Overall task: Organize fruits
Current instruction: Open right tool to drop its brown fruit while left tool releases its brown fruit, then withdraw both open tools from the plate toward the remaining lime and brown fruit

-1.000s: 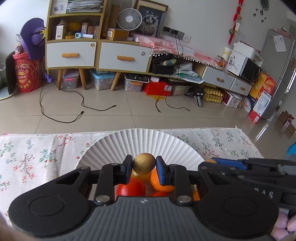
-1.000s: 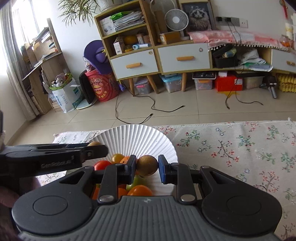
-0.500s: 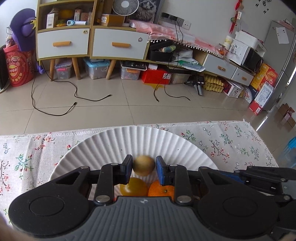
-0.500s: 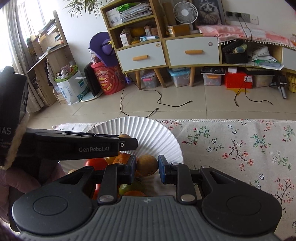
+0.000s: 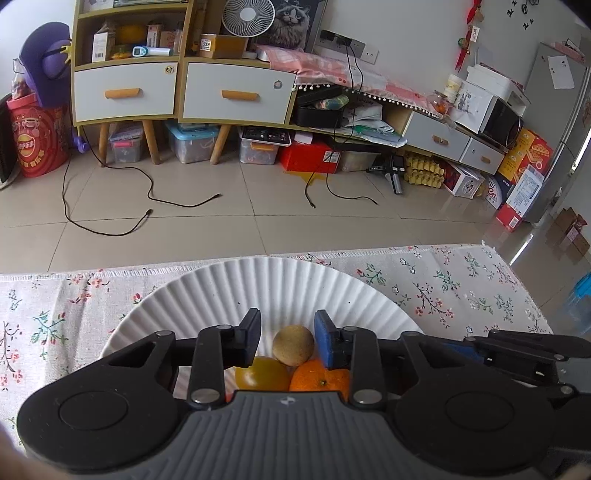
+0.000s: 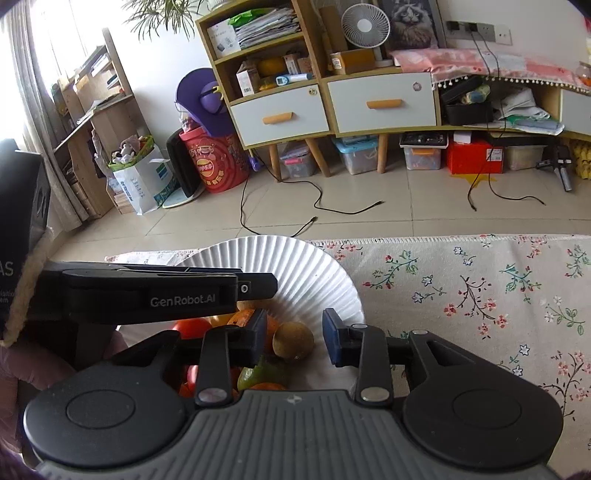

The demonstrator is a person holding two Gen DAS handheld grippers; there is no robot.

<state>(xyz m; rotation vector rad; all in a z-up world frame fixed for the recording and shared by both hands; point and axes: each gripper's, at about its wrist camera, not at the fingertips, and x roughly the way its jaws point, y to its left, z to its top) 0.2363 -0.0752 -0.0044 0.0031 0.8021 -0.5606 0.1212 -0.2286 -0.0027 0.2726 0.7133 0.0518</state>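
Two small brown fruits had just been let go over the white paper plate (image 5: 207,295), one by each gripper. A second before, both tools were clamped on their fruit; now the jaws of both were opening. In the left wrist view the left gripper (image 5: 286,341) had a gap on either side of its brown fruit (image 5: 293,344), which sat inside the plate on top of a yellow fruit (image 5: 262,374) and an orange (image 5: 319,378). In the right wrist view the right gripper (image 6: 293,339) had parted too, and its own brown fruit (image 6: 293,340) rested at the plate's right edge, clear of the right-hand pad and close to, perhaps just touching, the left-hand one. Beside it in the plate lay a red fruit (image 6: 192,328), something green (image 6: 264,373) and more orange pieces. By my judgement both fruits were delivered, and what remained was to draw the tools back without knocking the pile.

Beneath the plate lay a floral tablecloth (image 6: 480,295), bare of fruit to the plate's right as far as could be seen. Beyond the plate's far rim came a tiled floor with a loose black cable (image 5: 110,225), then a wooden cabinet (image 5: 236,96) with white drawers, a small fan (image 5: 247,16) on top and storage boxes under it.
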